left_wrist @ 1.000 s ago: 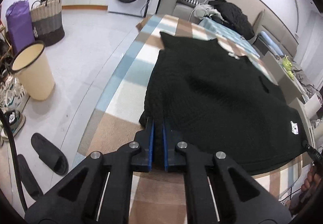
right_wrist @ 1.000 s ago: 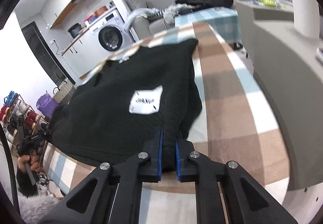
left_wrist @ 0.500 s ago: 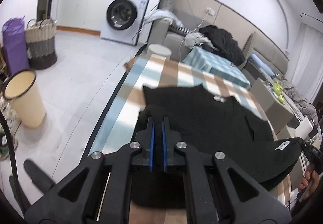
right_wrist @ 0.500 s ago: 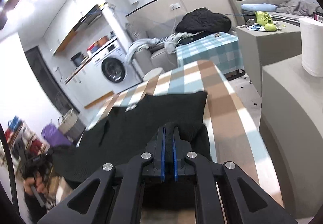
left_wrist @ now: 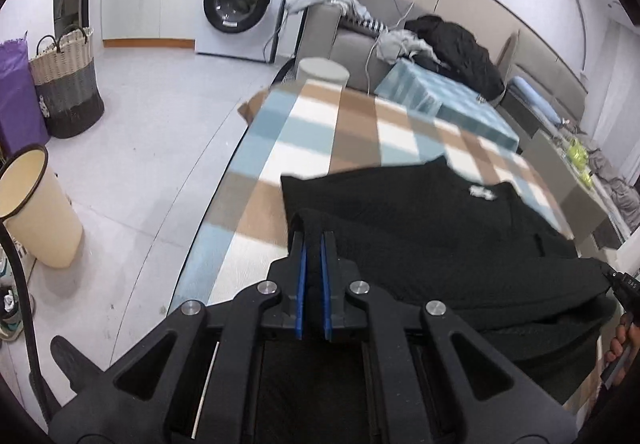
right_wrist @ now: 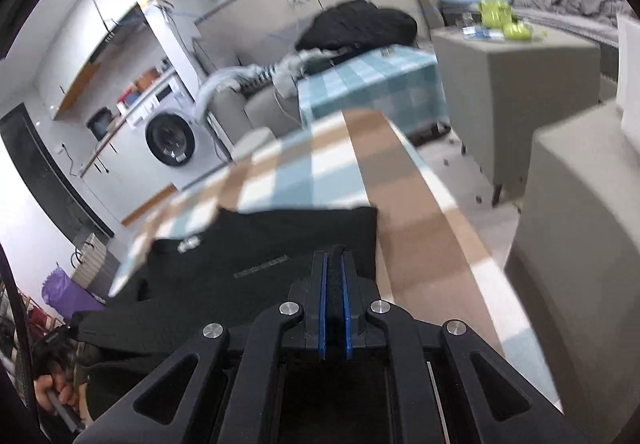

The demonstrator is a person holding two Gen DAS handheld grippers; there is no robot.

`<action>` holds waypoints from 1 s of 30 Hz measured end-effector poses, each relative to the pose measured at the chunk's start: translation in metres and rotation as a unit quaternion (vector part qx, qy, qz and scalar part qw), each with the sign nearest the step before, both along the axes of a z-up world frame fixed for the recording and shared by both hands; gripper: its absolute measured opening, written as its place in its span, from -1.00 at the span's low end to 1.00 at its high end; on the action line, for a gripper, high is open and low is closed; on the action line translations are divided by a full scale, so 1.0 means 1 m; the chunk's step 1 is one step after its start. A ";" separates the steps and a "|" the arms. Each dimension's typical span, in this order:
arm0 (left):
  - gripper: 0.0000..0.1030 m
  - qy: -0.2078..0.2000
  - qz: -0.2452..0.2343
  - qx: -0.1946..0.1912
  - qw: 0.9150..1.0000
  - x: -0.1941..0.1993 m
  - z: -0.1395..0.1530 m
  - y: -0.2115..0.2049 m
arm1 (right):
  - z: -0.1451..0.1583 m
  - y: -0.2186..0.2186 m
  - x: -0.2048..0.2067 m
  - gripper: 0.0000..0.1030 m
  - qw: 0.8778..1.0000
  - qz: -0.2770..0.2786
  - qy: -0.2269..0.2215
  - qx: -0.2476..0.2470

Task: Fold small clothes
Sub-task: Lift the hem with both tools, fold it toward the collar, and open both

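Left tongs (left_wrist: pixel 313 240), right tongs (right_wrist: pixel 334 256): both nearly closed, pinching black garment (left_wrist: pixel 420 228) edge.

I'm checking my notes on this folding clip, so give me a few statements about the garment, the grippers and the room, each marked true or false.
1. Both grippers are shut on the black garment. True: left gripper, right gripper.
2. The garment lies on a plain white sheet. False: it lies on a checked brown, blue and white cloth.
3. A washing machine stands in the background. True.
4. The cream bin sits on the table. False: it stands on the floor.
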State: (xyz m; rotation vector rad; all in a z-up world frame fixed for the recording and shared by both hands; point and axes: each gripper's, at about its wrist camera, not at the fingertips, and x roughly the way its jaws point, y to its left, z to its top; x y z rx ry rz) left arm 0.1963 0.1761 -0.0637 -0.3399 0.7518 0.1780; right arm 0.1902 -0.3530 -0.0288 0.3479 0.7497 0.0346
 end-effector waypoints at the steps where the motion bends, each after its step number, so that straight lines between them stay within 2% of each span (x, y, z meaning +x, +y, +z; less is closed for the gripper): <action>1: -0.92 0.008 0.001 -0.003 1.000 0.001 -0.007 0.000 | -0.008 -0.001 0.001 -0.88 1.000 0.001 0.012 0.003; 3: -0.90 0.016 0.002 -0.010 1.000 0.000 -0.015 0.001 | -0.020 -0.003 0.000 -0.88 0.999 0.002 0.033 0.004; 4: -0.84 0.019 0.005 -0.014 1.000 -0.003 -0.018 0.002 | -0.025 -0.004 0.000 -0.83 0.999 0.003 0.047 0.004; 5: -0.68 0.022 0.010 -0.020 1.000 -0.005 -0.019 0.003 | -0.028 -0.005 -0.004 -0.78 0.998 0.003 0.055 0.004; 6: -0.60 0.025 0.013 -0.024 0.999 -0.009 -0.020 0.004 | -0.031 -0.008 -0.005 -0.65 0.998 0.004 0.064 0.010; 8: -0.24 0.030 0.020 -0.035 0.999 -0.018 -0.020 0.007 | -0.033 -0.017 -0.013 -0.30 0.996 -0.001 0.073 0.043; 9: -0.20 0.030 0.023 -0.043 0.998 -0.023 -0.020 0.008 | -0.034 -0.025 -0.020 -0.05 0.994 -0.005 0.074 0.082; 13: -0.18 0.022 0.025 -0.086 0.996 -0.043 -0.017 0.012 | -0.037 -0.041 -0.047 -0.03 0.979 -0.003 0.068 0.192; 16: -0.18 0.017 0.015 -0.110 0.994 -0.046 -0.017 0.009 | -0.035 -0.039 -0.057 -0.03 0.972 0.018 0.058 0.228; 18: -0.17 0.018 0.012 -0.113 0.993 -0.044 -0.017 0.007 | -0.033 -0.034 -0.056 -0.03 0.973 0.019 0.053 0.224; 20: -0.17 0.022 0.012 -0.119 0.993 -0.039 -0.018 0.006 | -0.034 -0.030 -0.049 -0.03 0.981 0.000 0.068 0.184; 25: -0.16 0.019 0.016 -0.130 0.991 -0.030 -0.013 0.007 | -0.030 -0.023 -0.039 -0.03 0.986 0.003 0.065 0.151; 30: -0.16 0.016 0.024 -0.123 0.992 -0.019 -0.013 0.011 | -0.030 -0.023 -0.031 -0.03 0.988 0.005 0.071 0.138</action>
